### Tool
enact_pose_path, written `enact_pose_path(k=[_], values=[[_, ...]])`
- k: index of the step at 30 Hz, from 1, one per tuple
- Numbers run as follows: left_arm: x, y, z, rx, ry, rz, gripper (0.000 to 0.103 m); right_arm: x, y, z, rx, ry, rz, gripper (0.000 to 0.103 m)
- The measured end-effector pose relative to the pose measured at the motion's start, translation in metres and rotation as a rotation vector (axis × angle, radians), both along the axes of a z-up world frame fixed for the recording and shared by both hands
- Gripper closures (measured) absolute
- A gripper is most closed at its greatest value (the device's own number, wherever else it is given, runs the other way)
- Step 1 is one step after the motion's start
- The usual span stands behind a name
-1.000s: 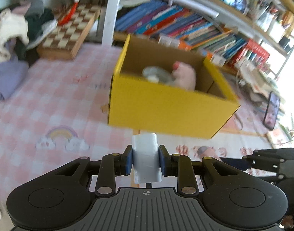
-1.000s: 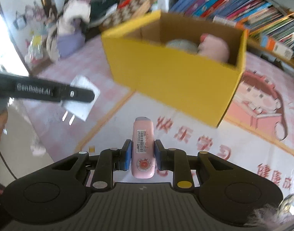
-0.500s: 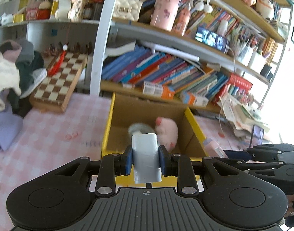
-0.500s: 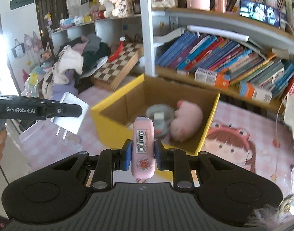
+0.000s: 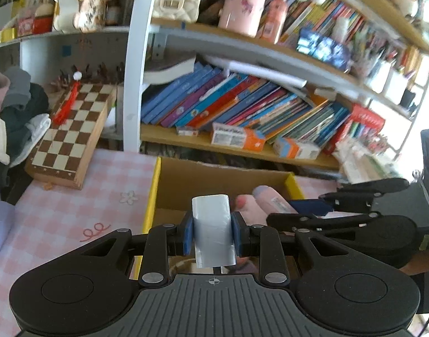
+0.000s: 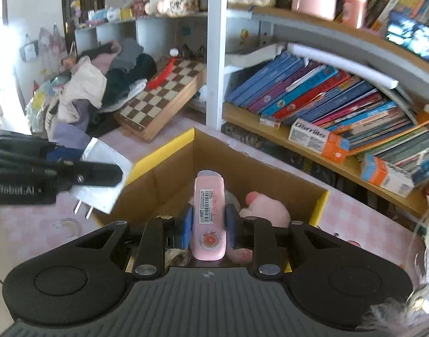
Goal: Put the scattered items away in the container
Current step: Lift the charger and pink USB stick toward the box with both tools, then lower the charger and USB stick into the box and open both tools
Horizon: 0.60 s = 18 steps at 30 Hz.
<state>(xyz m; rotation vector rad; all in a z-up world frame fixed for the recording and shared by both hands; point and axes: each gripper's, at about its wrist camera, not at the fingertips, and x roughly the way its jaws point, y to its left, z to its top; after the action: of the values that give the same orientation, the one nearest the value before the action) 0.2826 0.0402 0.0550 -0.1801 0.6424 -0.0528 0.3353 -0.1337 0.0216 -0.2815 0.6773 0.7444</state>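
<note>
A yellow cardboard box [image 5: 151,196] stands open on the pink checked mat below the bookshelf; it also shows in the right wrist view [image 6: 169,151]. A pink plush toy [image 6: 266,206] lies inside it. My left gripper [image 5: 211,231] is shut on a white plug adapter [image 5: 213,230] and holds it over the box's near edge. The adapter with its two prongs shows in the right wrist view [image 6: 104,179]. My right gripper [image 6: 208,224] is shut on a pink oblong device [image 6: 210,210] with a barcode label, above the open box. It shows in the left wrist view [image 5: 273,199].
A wooden chessboard [image 5: 71,134] leans at the back left, with a pile of clothes [image 6: 102,78] beside it. A white shelf post [image 5: 133,64] and a shelf of books [image 5: 242,106] stand right behind the box. Small cartons [image 6: 318,139] sit on the shelf edge.
Both grippers have moved forward and over the box with their items still held. The box now lies right under the fingers and the shelf looks closer.
</note>
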Motion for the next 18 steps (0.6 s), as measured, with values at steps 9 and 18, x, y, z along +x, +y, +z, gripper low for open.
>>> enact_pose_path(k=[9,18], values=[[0.058,-0.002,-0.039,0.121,0.146,-0.001,0.077,0.055,0.035,-0.042,-0.091,0.078,0.021,0.080],[0.084,-0.001,-0.058,0.201,0.213,0.010,0.077,0.086,0.050,-0.068,-0.132,0.156,0.058,0.080]])
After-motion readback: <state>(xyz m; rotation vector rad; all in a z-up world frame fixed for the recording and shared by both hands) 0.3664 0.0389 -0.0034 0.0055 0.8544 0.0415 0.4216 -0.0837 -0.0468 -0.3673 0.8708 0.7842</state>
